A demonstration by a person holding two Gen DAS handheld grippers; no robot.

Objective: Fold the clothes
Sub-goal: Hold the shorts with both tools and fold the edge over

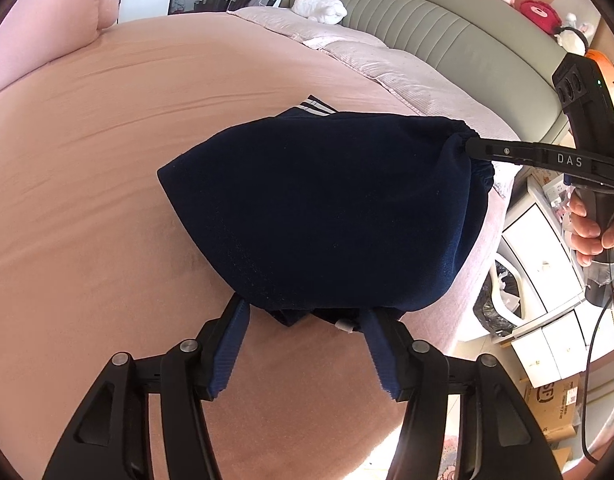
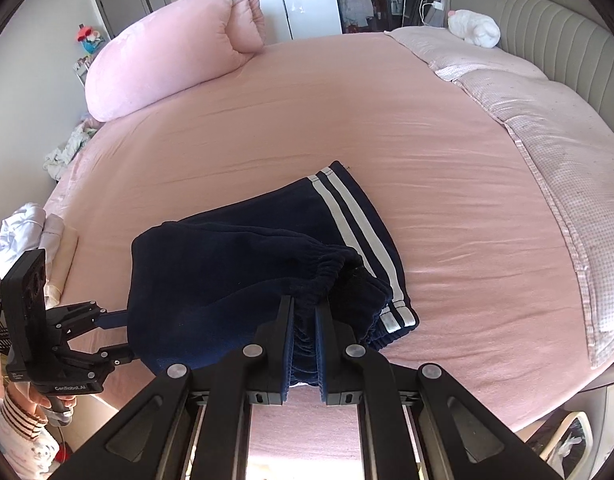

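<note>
A navy garment [image 1: 327,208] with white side stripes [image 2: 355,212] lies folded on the pink bed sheet [image 2: 307,100]. My right gripper [image 2: 305,304] is shut on its gathered elastic waistband [image 2: 327,268], which it holds slightly above the sheet. From the left wrist view, the right gripper [image 1: 469,150] comes in from the right, held by a hand [image 1: 587,232]. My left gripper [image 1: 305,312] is open, fingers wide apart, tips tucked under the garment's near edge. The left gripper [image 2: 129,334] also shows at the garment's left side.
A rolled pink duvet [image 2: 175,52] lies at the bed's far left. Along the grey headboard [image 2: 547,12] run a checked pink blanket [image 2: 567,160] and a white plush toy [image 2: 475,28]. White drawers [image 1: 547,260] and a cardboard box [image 1: 555,400] stand beside the bed.
</note>
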